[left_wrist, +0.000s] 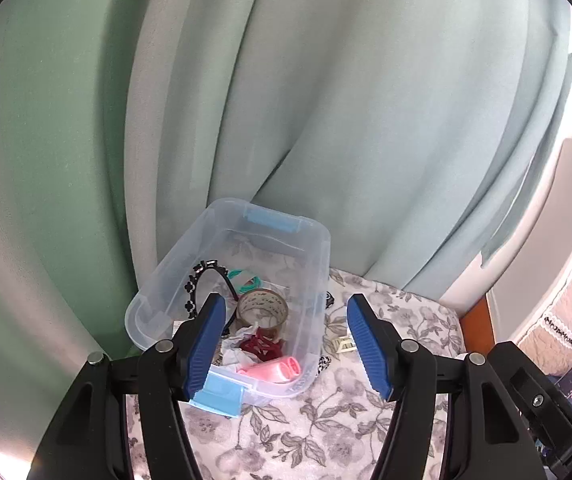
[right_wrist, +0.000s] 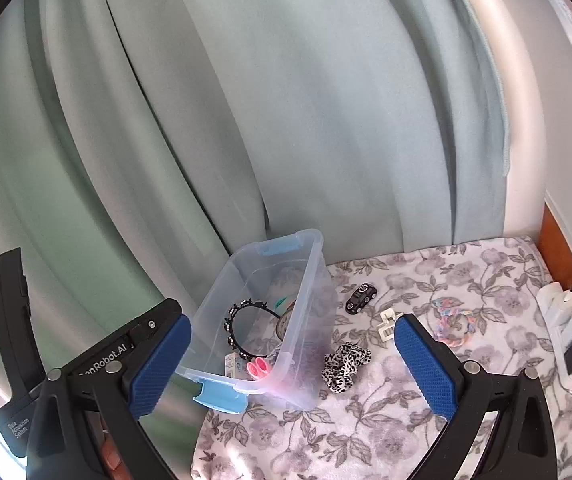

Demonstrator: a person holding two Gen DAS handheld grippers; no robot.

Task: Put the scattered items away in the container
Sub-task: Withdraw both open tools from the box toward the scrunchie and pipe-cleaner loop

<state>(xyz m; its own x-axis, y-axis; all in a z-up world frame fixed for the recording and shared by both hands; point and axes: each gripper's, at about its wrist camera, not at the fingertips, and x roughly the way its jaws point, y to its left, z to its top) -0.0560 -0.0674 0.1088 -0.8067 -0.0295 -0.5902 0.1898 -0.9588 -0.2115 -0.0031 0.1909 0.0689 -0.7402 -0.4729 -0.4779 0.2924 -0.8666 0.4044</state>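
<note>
Container: clear plastic bin with pale blue latches stood at the left edge of the flowered blanket, close against the green curtain.
Inside the bin: a black beaded headband, a teal cord, a roll of brown tape, crumpled white paper, a dark red piece and a pink roll lay together at the near end; the far end showed bare floor.
Still scattered: a small black toy car lay on the blanket just beside the bin's right wall; a white clip sat near it; a leopard-print scrunchie lay close to the bin's near corner; a pastel braided rope lay farther right, well apart from the bin.
My left gripper: its jaws stood apart with nothing between them, one blue pad over the bin's near rim, the other over the blanket.
My right gripper: its jaws were spread wide and held nothing, framing the bin's near end and the scrunchie.
Edges: a white power strip with plugs and cables sat at the blanket's far right, beside a strip of orange-brown wood and a white panel.
</note>
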